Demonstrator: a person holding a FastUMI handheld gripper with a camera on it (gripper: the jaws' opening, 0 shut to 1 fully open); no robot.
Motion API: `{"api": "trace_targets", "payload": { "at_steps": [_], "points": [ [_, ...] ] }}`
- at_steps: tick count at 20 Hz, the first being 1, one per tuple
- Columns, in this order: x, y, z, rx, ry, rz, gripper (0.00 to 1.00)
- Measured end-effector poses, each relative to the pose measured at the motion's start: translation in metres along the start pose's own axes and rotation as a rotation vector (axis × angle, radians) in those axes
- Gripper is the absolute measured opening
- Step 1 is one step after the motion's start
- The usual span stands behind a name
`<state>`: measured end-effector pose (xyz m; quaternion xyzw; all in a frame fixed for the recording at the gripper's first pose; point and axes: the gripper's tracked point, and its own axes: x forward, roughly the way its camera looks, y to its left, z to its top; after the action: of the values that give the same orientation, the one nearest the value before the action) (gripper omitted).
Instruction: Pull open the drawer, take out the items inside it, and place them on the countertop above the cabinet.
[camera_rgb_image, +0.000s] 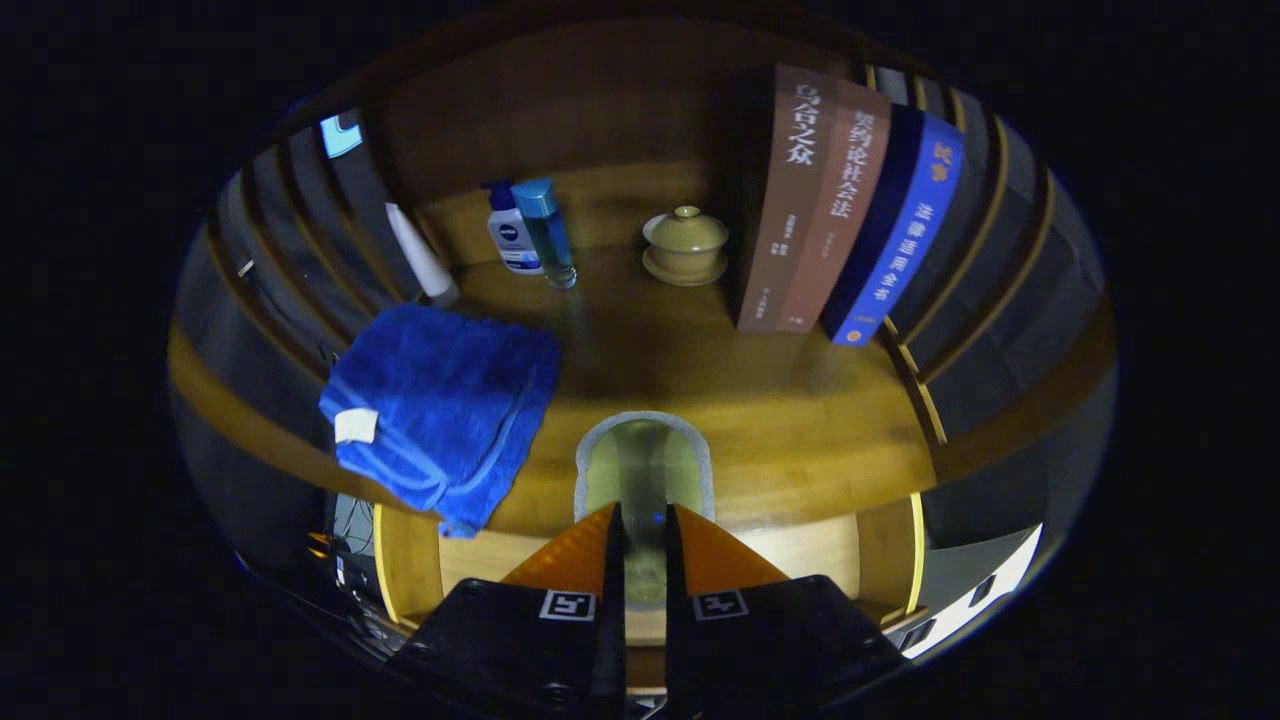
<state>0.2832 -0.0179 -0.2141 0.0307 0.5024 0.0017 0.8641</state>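
Where the wood spreads widest under the camera, the list begins.

Countertop (700, 390): a wooden top above the cabinet, running from the fingers to a wooden back panel, with slatted sides on either hand.

Drawer (810, 560): pulled open below the countertop's front edge, its pale floor and wooden side walls showing on both sides of the fingers.

Books (850, 210): three standing upright together on the far right of the countertop, two brown and one blue, spines facing the gripper.

Towel (440, 400): blue, folded, lying on the left of the countertop with one corner drooping over the front edge above the drawer.

Gripper (645, 540): its fingers are drawn close together and pinch a flat, rounded-top object; both fingers press on it.

Held item (645, 470): greenish and see-through with a grey rim, standing upright between the fingertips and rising just ahead of them, at the countertop's front edge above the open drawer.

Lidded cup (686, 245): tan, on a saucer, near the back, just left of the books.

Bottles (530, 235): a white one and a blue-capped one touching at the back left, with a white tube (420, 255) leaning farther left.
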Motion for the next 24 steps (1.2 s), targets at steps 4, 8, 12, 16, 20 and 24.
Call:
{"api": "trace_targets", "payload": {
  "at_steps": [4, 8, 12, 16, 20, 24],
  "points": [
    [0.037, -0.004, 0.02, 0.012, 0.036, -0.024, 0.2],
    [0.054, -0.005, 0.035, 0.002, 0.038, -0.041, 0.2],
    [0.056, -0.002, 0.036, 0.007, 0.048, -0.038, 0.23],
    [0.053, 0.003, 0.034, 0.012, 0.051, -0.013, 0.41],
    [0.049, 0.0, 0.029, -0.017, 0.032, -0.025, 0.67],
    [0.037, 0.006, 0.03, -0.019, -0.004, -0.008, 0.93]
  ]
}}
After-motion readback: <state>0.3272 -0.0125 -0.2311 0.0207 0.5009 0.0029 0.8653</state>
